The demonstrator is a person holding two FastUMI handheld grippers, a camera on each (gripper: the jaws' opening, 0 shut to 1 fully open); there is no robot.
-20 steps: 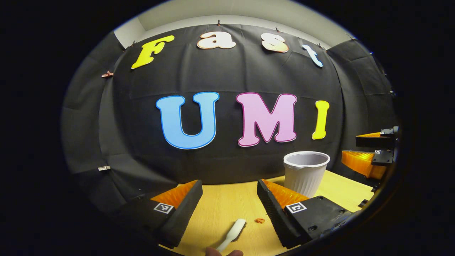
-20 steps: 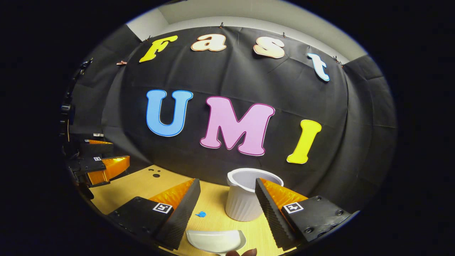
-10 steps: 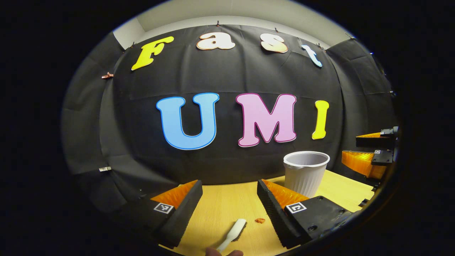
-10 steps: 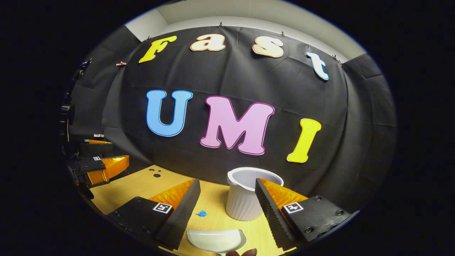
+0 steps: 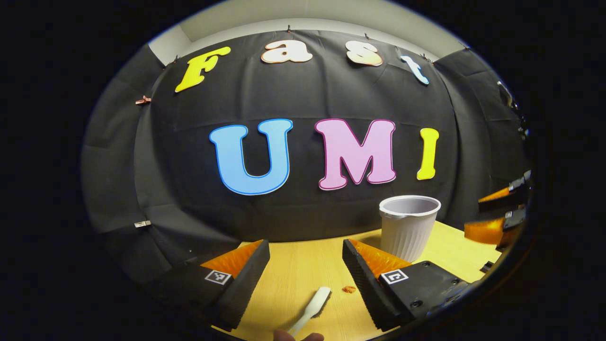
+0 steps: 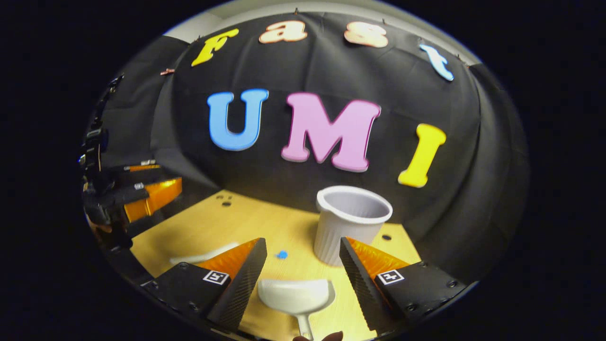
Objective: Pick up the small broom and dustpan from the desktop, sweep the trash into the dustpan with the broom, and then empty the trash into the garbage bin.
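Broom (image 5: 312, 305), small and white, lay flat on the wooden bench (image 5: 293, 274) in the left gripper view, its head pointing away from the camera and its dark bristles along the right edge. It sat between the two fingers of the left gripper (image 5: 305, 270), which were spread wide and touched nothing. A small reddish scrap (image 5: 349, 289) rested on the bench just beside the broom's head, close to the inner face of the right-hand finger. Farther back and to the right stood a white ribbed bin (image 5: 408, 226), upright and open at the top. At the far right edge the right gripper (image 5: 497, 215) appeared, blurred, so its fingers were hard to judge from there.

In the right gripper view, the white dustpan (image 6: 297, 296) lay on the bench between the right gripper's (image 6: 303, 270) own fingers, which were spread apart and clear of it; its handle ran toward the camera. A small blue scrap (image 6: 282, 255) sat on the bench just beyond the dustpan, near the left-hand finger. The bin (image 6: 352, 222) stood behind the right-hand finger, which partly covered its base. A pale elongated shape, possibly the broom (image 6: 203, 255), showed blurred at left. At the far left edge the left gripper (image 6: 142, 196) hovered above the bench.
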